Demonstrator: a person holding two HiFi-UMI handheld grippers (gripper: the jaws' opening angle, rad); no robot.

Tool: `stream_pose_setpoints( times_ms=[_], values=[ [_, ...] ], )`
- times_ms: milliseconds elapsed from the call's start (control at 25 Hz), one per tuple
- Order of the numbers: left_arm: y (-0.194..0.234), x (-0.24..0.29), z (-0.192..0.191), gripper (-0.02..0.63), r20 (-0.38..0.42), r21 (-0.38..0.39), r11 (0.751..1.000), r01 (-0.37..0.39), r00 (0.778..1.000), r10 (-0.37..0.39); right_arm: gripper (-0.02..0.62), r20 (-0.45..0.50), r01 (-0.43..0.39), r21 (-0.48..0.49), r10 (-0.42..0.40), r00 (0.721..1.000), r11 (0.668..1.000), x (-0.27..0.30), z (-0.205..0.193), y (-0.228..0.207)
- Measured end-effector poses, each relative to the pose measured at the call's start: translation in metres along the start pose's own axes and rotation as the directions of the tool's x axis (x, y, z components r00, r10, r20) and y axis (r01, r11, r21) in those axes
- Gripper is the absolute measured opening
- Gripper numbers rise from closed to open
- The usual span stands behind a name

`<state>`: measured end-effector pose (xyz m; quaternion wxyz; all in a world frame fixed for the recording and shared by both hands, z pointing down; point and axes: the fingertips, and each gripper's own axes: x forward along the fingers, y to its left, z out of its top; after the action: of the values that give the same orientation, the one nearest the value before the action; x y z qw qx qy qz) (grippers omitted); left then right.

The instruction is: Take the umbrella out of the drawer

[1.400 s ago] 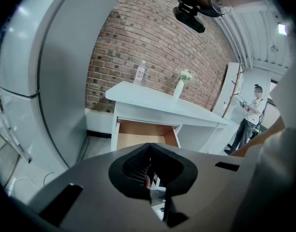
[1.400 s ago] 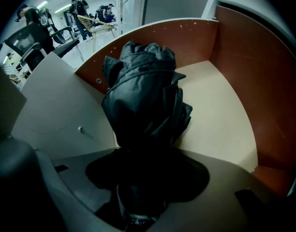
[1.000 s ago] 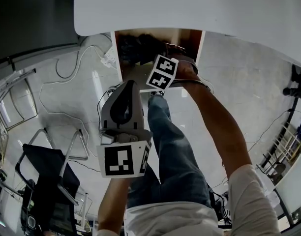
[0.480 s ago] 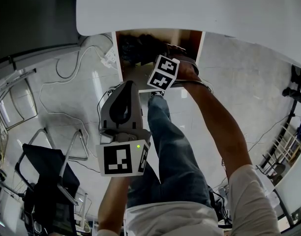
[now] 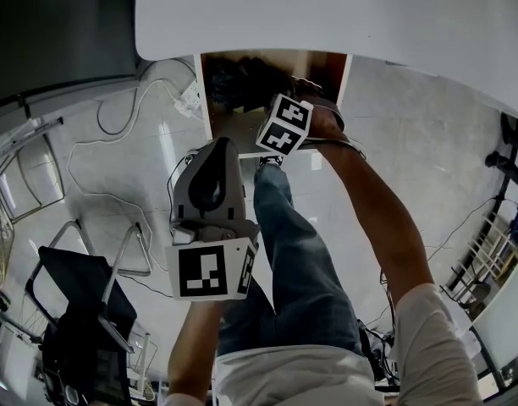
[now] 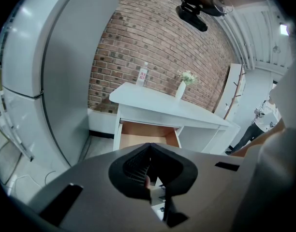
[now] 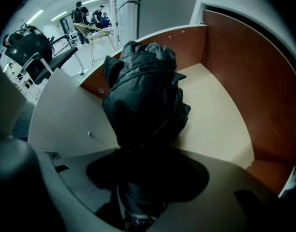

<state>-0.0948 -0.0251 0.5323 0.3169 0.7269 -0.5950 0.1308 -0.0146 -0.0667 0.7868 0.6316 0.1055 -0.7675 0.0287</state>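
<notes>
The umbrella (image 7: pixel 143 105), a folded black fabric bundle, lies in the open drawer (image 7: pixel 220 124), its near end clamped by the right hand-held gripper (image 7: pixel 140 187). It is judged light, soft outside and stiff at the core, so a firm hold on the shaft is advised. The left hand-held gripper (image 6: pixel 149 148) is closed and empty. The bottle (image 6: pixel 142 75) label on the bench (image 6: pixel 153 103) cannot be read.

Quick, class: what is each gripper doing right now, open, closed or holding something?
Left gripper: closed, empty.
Right gripper: closed on the umbrella, inside the drawer.
</notes>
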Motion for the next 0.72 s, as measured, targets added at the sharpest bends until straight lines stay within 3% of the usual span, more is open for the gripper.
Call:
stream_pose_setpoints(
  times_ms=[720],
  values=[
    [-0.018,0.001,0.0,0.018,-0.014,0.013,1.0,0.02,1.0,-0.019,0.252,0.047,-0.009,0.026,0.008,0.999,1.0,-0.024,0.006,0.005]
  ],
)
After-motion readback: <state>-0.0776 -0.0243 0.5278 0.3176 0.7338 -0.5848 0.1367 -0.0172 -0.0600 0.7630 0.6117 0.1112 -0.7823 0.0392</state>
